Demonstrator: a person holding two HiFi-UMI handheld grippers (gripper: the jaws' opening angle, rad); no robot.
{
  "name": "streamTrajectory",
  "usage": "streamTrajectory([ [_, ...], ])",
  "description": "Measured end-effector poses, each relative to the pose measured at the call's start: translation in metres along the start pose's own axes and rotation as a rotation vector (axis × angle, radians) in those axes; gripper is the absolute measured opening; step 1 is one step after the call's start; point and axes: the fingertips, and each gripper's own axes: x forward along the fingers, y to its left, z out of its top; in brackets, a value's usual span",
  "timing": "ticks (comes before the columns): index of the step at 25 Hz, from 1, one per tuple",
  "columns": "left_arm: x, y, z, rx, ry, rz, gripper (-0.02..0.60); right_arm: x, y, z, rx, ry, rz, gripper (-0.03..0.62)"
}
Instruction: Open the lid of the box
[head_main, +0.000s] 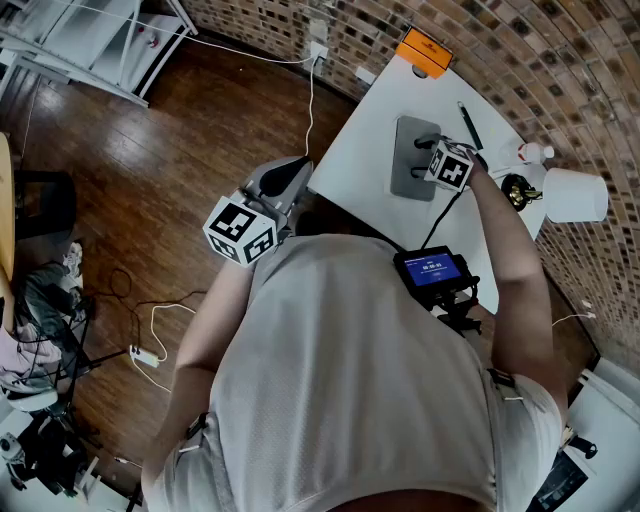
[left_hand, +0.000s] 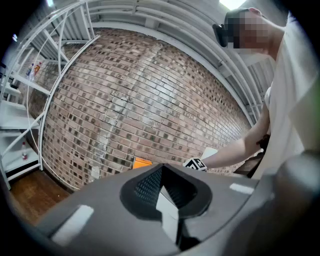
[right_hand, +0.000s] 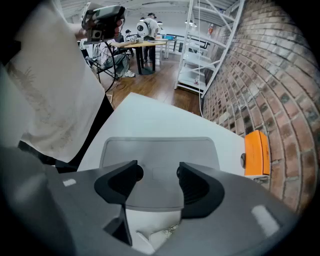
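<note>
The grey box (head_main: 403, 175) lies flat on the white table (head_main: 360, 140), its lid (right_hand: 160, 150) down. My right gripper (right_hand: 159, 175) hovers just over the lid's near half, jaws open, one finger on either side of a small rectangular tab in the lid; nothing is pinched between them. In the head view the right gripper (head_main: 427, 157) sits over the box's right side. My left gripper (head_main: 268, 195) is held off the table's left edge, above the wooden floor. In its own view the left gripper (left_hand: 162, 192) points at the brick wall, jaws together with nothing in them.
An orange block (head_main: 424, 50) sits at the table's far end by the brick wall (right_hand: 270, 80). A pen (head_main: 470, 125), a white bottle (head_main: 535, 152) and a white cylinder (head_main: 577, 195) stand right of the box. A small screen (head_main: 434, 271) hangs at the person's waist.
</note>
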Motion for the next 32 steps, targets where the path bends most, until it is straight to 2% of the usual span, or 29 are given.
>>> streamTrajectory([
  [4, -0.001, 0.003, 0.003, 0.001, -0.006, 0.011, 0.000, 0.011, 0.001, -0.008, -0.011, 0.131, 0.031, 0.282],
  [8, 0.001, 0.005, 0.004, -0.001, -0.007, 0.013, 0.000, 0.021, 0.001, -0.010, -0.001, 0.168, 0.048, 0.296],
  [13, 0.004, 0.002, 0.004, -0.001, 0.000, -0.002, 0.000, 0.015, 0.006, -0.008, 0.005, 0.175, 0.039, 0.288],
  [18, 0.010, -0.001, 0.006, 0.004, 0.005, -0.037, 0.000, -0.020, 0.019, -0.010, 0.093, 0.101, -0.043, 0.287],
  [21, 0.013, -0.007, 0.007, 0.004, 0.005, -0.067, 0.000, -0.036, 0.042, -0.039, 0.235, 0.072, -0.083, 0.287],
  [25, 0.023, -0.017, 0.005, 0.006, 0.025, -0.112, 0.000, -0.030, 0.092, -0.103, 0.417, 0.116, -0.052, 0.288],
  [32, 0.033, -0.023, -0.001, 0.019, 0.047, -0.129, 0.000, 0.017, 0.143, -0.164, 0.425, 0.241, 0.016, 0.288],
])
